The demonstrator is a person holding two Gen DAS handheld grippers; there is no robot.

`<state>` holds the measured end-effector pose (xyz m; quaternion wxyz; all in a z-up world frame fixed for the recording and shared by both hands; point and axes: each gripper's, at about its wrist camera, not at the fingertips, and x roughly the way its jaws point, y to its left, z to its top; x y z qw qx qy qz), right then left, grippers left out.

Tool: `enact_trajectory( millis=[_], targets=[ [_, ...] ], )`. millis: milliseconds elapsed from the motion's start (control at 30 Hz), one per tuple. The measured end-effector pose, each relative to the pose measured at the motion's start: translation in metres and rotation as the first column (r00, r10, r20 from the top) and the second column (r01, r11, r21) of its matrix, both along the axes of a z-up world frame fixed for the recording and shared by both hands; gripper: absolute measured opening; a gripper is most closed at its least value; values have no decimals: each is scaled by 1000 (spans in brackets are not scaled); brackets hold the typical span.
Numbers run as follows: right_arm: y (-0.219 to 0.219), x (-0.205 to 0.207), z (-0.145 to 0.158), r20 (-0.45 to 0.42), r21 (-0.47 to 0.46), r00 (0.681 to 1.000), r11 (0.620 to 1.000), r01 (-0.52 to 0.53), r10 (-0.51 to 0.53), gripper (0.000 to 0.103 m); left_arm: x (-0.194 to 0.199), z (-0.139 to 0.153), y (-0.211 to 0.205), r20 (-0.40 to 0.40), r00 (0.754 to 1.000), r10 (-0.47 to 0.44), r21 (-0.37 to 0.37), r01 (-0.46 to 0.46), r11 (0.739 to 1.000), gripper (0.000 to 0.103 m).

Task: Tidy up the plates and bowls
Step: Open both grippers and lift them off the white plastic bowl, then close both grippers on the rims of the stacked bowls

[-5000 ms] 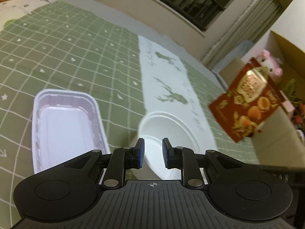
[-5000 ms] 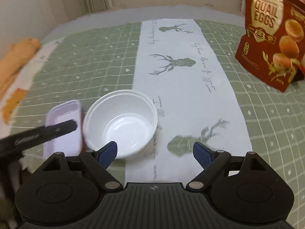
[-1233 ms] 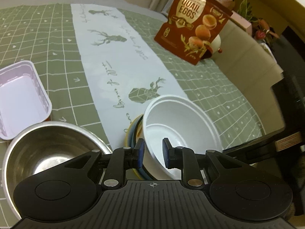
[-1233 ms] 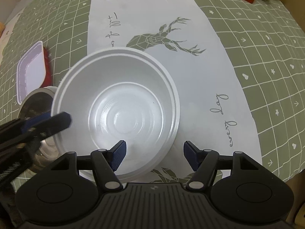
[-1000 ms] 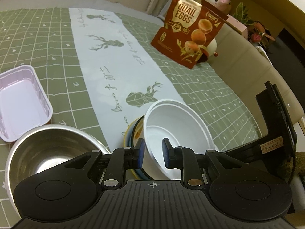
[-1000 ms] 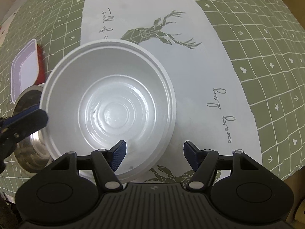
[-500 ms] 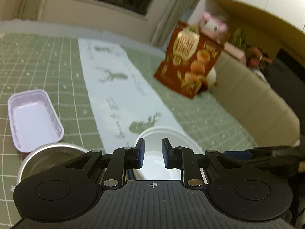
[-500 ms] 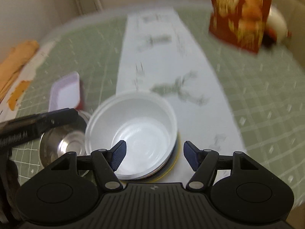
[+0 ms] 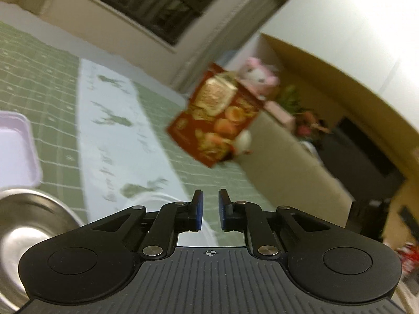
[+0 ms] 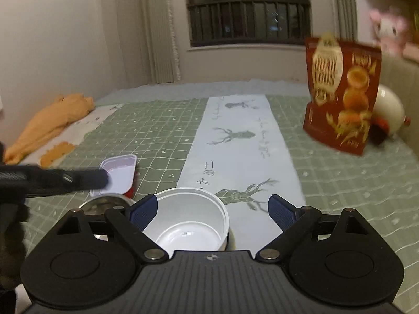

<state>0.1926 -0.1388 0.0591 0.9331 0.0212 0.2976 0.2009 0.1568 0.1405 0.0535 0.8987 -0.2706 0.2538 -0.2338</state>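
A white plastic bowl (image 10: 191,217) sits on a stack of dishes whose dark rim (image 10: 228,238) shows beside it. My right gripper (image 10: 213,209) hovers above and behind the bowl. Its jaws are opening wide and the pads touch nothing. In the left wrist view only the bowl's rim (image 9: 157,198) shows under my left gripper (image 9: 208,209), whose jaws are closing to a narrow gap with nothing between them. A steel bowl (image 9: 26,225) stands left of the stack, also visible in the right wrist view (image 10: 104,204). The left gripper's fingers (image 10: 99,179) reach in from the left, blurred.
A lilac rectangular tray (image 10: 120,172) lies beyond the steel bowl, also at the left edge of the left wrist view (image 9: 13,151). A red quail-eggs bag (image 10: 340,99) stands far right with a white round object (image 10: 387,112) behind it. An orange cloth (image 10: 52,120) lies far left.
Both grippers rose and tilted up from the stack. The left jaws came off the white bowl's rim and narrowed. The right jaws spread wider. The bowl stays on the stack.
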Motion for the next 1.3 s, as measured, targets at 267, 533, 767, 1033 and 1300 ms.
enact_trajectory(
  millis=[267,533,767,1033,1300],
  targets=[
    [-8,79,-95,-222,135,974,991,-17,47,92,43,17,-29,-128,984,127,402,-65,913,17],
    [-26,91,-129,-393,229,913,973,-14,105,90,69,-22,-62,-293,945,145,546,40,837,18],
    [-32,100,-144,-422,240,902,971,16,89,90,87,-54,-69,-371,900,230,620,56,782,53],
    [-29,94,-148,-464,339,858,939,-58,220,89,99,-71,-68,-394,878,272,631,44,774,53],
    [-33,96,-152,-474,368,848,928,-57,239,86,106,-92,-79,-512,832,215,545,120,830,56]
  ],
)
